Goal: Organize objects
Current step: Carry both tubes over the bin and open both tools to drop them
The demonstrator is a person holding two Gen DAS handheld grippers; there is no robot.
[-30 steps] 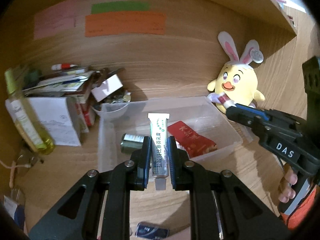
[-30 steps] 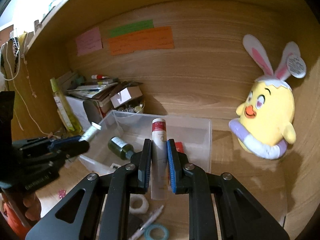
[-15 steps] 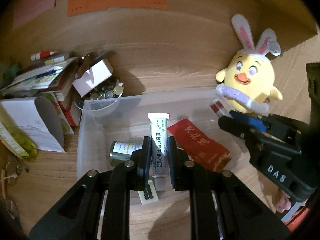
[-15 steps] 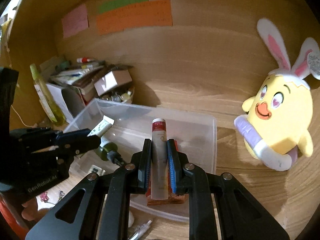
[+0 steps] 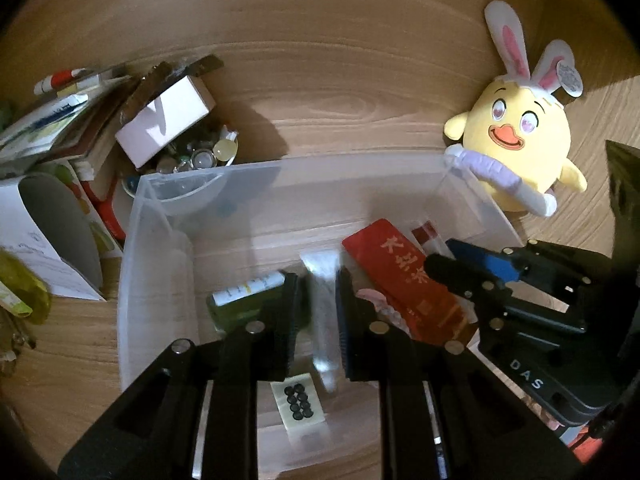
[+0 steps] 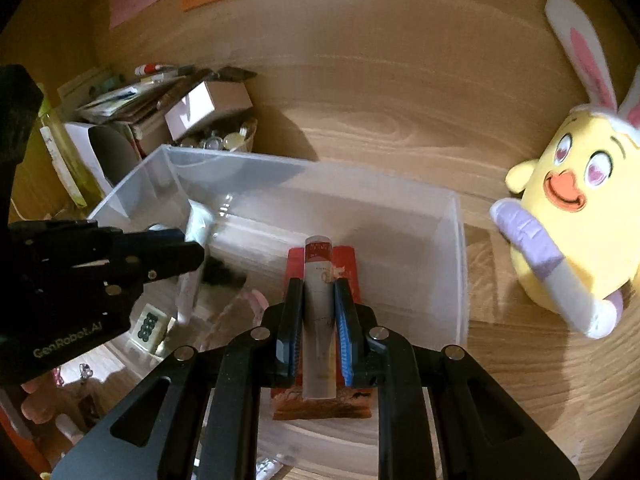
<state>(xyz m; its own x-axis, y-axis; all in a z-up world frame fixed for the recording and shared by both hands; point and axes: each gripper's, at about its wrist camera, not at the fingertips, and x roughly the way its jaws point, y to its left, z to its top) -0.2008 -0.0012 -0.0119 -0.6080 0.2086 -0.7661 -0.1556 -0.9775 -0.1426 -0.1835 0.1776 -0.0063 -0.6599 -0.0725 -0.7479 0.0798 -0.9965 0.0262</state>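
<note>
A clear plastic bin (image 5: pixel 160 216) (image 6: pixel 456 264) sits on the wooden desk. My left gripper (image 5: pixel 318 304) hangs over it with jaws slightly parted; the white toothpaste tube (image 5: pixel 322 320) between them is motion-blurred, tilted and slipping down. My right gripper (image 6: pixel 318 312) is shut on a white tube with a red cap (image 6: pixel 318 300), held over the bin's right side. In the bin lie a red packet (image 5: pixel 404 276) (image 6: pixel 348 260), a green bottle (image 5: pixel 244 300) and a small sticker sheet (image 5: pixel 298 402).
A yellow bunny-eared plush chick (image 5: pixel 516 148) (image 6: pixel 576 216) stands right of the bin. A pile of books and boxes (image 5: pixel 80 128) and a bowl of small items (image 5: pixel 200 156) crowd the left. A yellow-green bottle (image 6: pixel 60 152) stands at far left.
Both grippers moved forward and down over the bin. The left jaws have widened and the toothpaste tube is sliding out. The right gripper still grips its tube.
</note>
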